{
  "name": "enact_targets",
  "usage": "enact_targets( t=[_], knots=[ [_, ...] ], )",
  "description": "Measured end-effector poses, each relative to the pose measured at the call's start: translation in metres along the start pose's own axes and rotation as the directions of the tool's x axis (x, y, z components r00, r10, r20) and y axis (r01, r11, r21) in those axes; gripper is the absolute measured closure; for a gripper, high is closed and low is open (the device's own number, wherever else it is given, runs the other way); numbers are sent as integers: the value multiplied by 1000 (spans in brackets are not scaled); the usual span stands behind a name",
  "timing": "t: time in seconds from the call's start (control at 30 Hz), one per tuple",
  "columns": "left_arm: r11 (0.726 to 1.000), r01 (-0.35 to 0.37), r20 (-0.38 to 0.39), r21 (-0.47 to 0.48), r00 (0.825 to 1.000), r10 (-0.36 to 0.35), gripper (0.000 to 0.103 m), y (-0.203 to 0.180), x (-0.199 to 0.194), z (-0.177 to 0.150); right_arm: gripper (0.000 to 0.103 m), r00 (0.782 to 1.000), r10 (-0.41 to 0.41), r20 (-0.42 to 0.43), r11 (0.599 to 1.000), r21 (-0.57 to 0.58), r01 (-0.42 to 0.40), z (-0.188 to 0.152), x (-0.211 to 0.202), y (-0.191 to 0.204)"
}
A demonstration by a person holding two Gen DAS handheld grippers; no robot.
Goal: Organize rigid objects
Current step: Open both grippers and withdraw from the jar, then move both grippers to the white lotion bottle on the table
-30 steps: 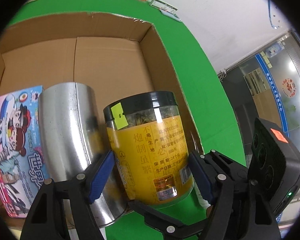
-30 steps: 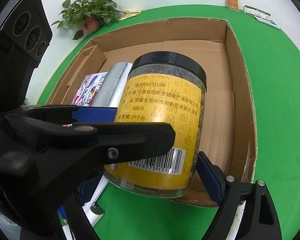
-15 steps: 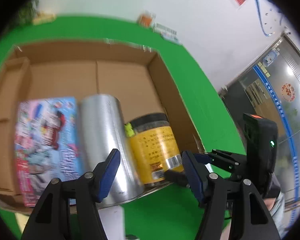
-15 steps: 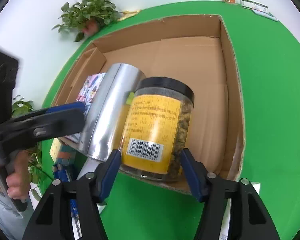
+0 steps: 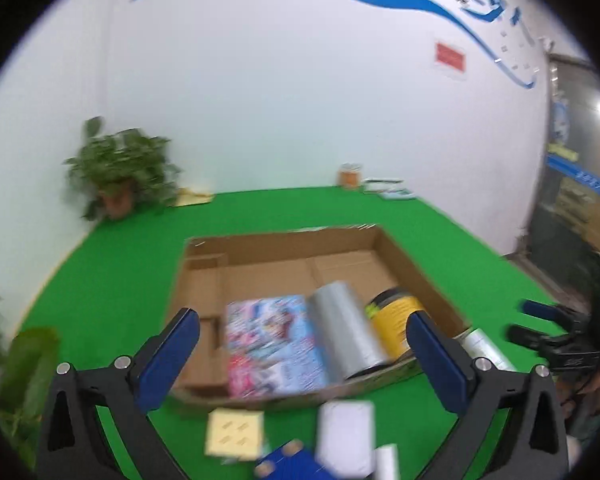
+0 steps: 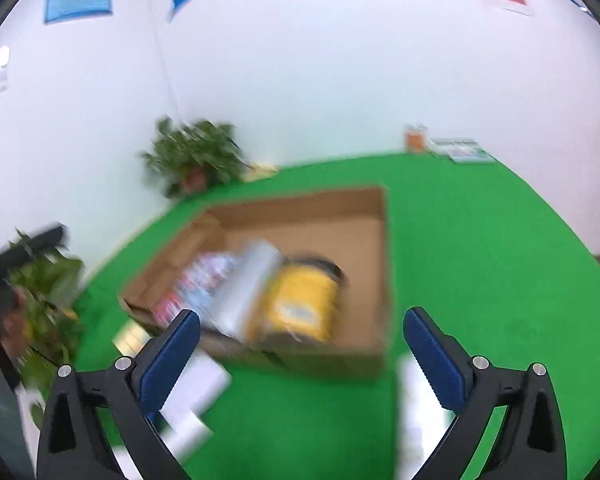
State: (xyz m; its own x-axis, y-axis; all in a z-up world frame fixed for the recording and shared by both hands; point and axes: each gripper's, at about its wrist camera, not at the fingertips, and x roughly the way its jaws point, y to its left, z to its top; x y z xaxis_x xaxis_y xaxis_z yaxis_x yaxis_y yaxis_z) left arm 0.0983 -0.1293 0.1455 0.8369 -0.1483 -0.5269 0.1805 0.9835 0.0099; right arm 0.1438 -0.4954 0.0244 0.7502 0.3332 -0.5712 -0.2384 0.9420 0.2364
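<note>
A cardboard box (image 5: 404, 256) lies on the green mat. In it, side by side, are a colourful picture book (image 5: 272, 344), a silver cylinder (image 5: 346, 328) and a yellow jar with a black lid (image 5: 394, 318). The box (image 6: 376, 240), the book (image 6: 198, 284), the cylinder (image 6: 246, 284) and the jar (image 6: 304, 300) also show, blurred, in the right wrist view. My left gripper (image 5: 300, 356) is open and empty, held back above the box's near edge. My right gripper (image 6: 300, 352) is open and empty, also back from the box.
Loose items lie on the mat before the box: a pale yellow card (image 5: 234, 432), a white box (image 5: 346, 436), a blue object (image 5: 292, 464). A potted plant (image 5: 120, 172) stands at the far left wall. Small items (image 5: 388, 190) sit at the far edge. The other gripper (image 5: 560, 336) is at right.
Both grippers have pulled back and up from the box. The yellow jar, let go, now lies in the box beside the silver cylinder. Both views are motion-blurred.
</note>
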Motion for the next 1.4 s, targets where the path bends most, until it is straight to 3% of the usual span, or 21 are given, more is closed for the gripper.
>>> enact_targets(
  t=[0.07, 0.17, 0.2, 0.3, 0.37, 0.47, 0.5, 0.6, 0.77, 0.8, 0.87, 0.9, 0.97, 1.03, 1.1, 1.17, 1.27, 1.33, 1.4],
  knots=[
    [1000, -20, -38, -17, 999, 20, 0, 4, 4, -14, 2, 994, -63, -85, 997, 38, 67, -27, 2, -25],
    [994, 17, -100, -108, 995, -28, 0, 9, 19, -38, 26, 967, -94, -239, 985, 119, 125, -57, 18, -61],
    [989, 46, -125, -140, 990, -64, 0, 7, 23, -46, 41, 948, -88, -305, 979, 150, 139, -68, 27, -72],
    [972, 134, -196, -194, 965, -172, 0, -14, 41, -62, 60, 930, -108, -352, 981, 114, 157, -83, 38, -77],
    [958, 205, -244, -198, 937, -251, 0, -33, 51, -69, 61, 928, -128, -350, 981, 92, 169, -86, 39, -75],
    [945, 256, -272, -204, 912, -306, 0, -52, 55, -75, 61, 919, -159, -360, 981, 49, 189, -90, 33, -69],
    [933, 291, -284, -212, 895, -343, 0, -59, 58, -76, 61, 916, -173, -363, 980, 25, 195, -91, 33, -65],
    [869, 414, -311, -271, 817, -486, 0, -78, 65, -80, 61, 904, -221, -366, 974, -44, 221, -100, 26, -63],
    [848, 437, -352, -300, 776, -524, 1, -100, 88, -84, 60, 872, -355, -337, 928, -242, 285, -112, 23, -28],
    [838, 446, -372, -313, 755, -541, 1, -105, 96, -86, 57, 872, -359, -333, 919, -287, 268, -116, 24, -13],
    [806, 470, -398, -359, 704, -588, 1, -111, 113, -89, 42, 903, -312, -296, 925, -310, 218, -118, 17, 6],
    [796, 470, -406, -381, 689, -601, 1, -111, 117, -90, 28, 928, -248, -278, 946, -276, 170, -115, 10, 11],
    [770, 470, -422, -431, 650, -632, 1, -112, 131, -93, 26, 953, -169, -250, 974, -192, 122, -109, 2, 11],
    [765, 453, -446, -457, 628, -638, 1, -115, 144, -96, 26, 965, -39, -258, 999, -44, 28, -104, 0, 3],
    [774, 436, -473, -459, 617, -629, 2, -119, 150, -99, 31, 948, 60, -314, 997, 60, -43, -108, 10, -1],
    [767, 434, -491, -473, 593, -639, 3, -124, 158, -102, 39, 928, 92, -360, 994, 82, -67, -114, 22, 5],
    [757, 424, -533, -497, 539, -652, 16, -130, 167, -112, 47, 913, 128, -388, 990, 103, -95, -118, 37, 16],
    [785, 394, -568, -478, 543, -619, 30, -130, 170, -116, 55, 899, 154, -409, 987, 98, -124, -121, 45, 28],
    [804, 371, -591, -464, 546, -593, 40, -130, 173, -119, 56, 889, 154, -432, 988, 75, -135, -124, 52, 40]
  ],
)
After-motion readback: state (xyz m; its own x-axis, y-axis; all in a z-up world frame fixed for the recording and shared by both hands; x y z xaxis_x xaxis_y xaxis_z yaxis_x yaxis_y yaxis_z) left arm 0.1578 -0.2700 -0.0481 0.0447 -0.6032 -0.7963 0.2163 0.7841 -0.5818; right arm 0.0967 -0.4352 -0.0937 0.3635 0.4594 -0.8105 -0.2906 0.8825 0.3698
